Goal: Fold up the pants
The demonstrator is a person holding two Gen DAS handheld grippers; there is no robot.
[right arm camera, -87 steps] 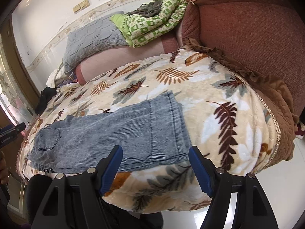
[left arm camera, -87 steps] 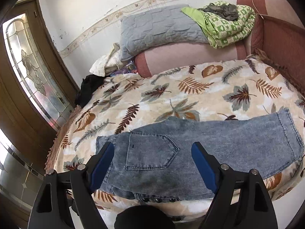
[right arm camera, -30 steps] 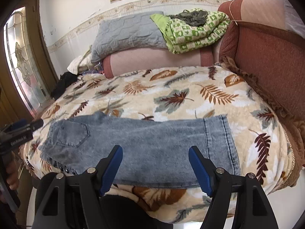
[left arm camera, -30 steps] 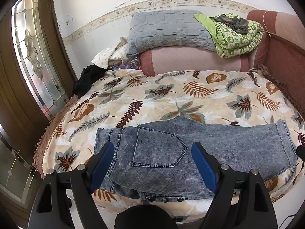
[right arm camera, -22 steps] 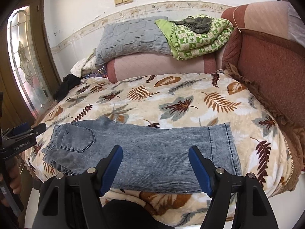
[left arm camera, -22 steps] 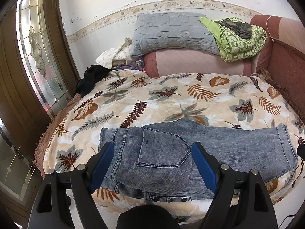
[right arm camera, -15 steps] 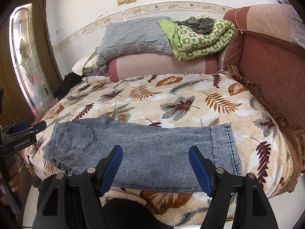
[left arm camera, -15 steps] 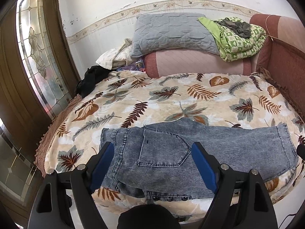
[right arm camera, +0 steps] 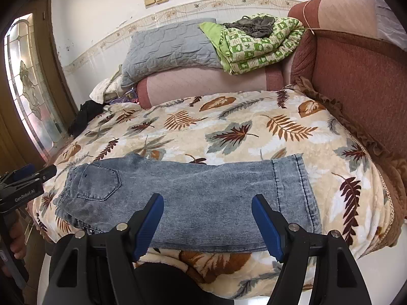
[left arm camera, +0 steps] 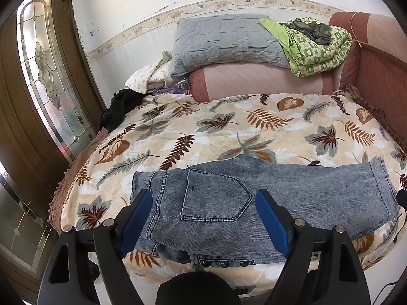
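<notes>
Lying flat along the near edge of the bed, the pants [left arm camera: 267, 198] are pale blue denim, folded lengthwise so one leg covers the other, with the waist to the left and the hems to the right. A back pocket [left arm camera: 215, 198] faces up near the waist, and a row of dark buttons [left arm camera: 223, 264] shows at the near edge where the cloth hangs over the leaf-print blanket [left arm camera: 229, 127].

The left gripper [left arm camera: 203, 213] hangs over the waist end with its blue pads wide apart and nothing between them. The right gripper [right arm camera: 207, 218] hangs over the leg, nearer the hems, also spread wide and empty.

In the right wrist view, the left tool's side carries white lettering reading "GenRobot AI" [right arm camera: 24, 195], with a hand [right arm camera: 17, 239] below it.

Far across the bed, a grey pillow [left arm camera: 229, 42] and a green patterned quilt [left arm camera: 315, 48] rest on a pink bolster [left arm camera: 259, 81].
</notes>
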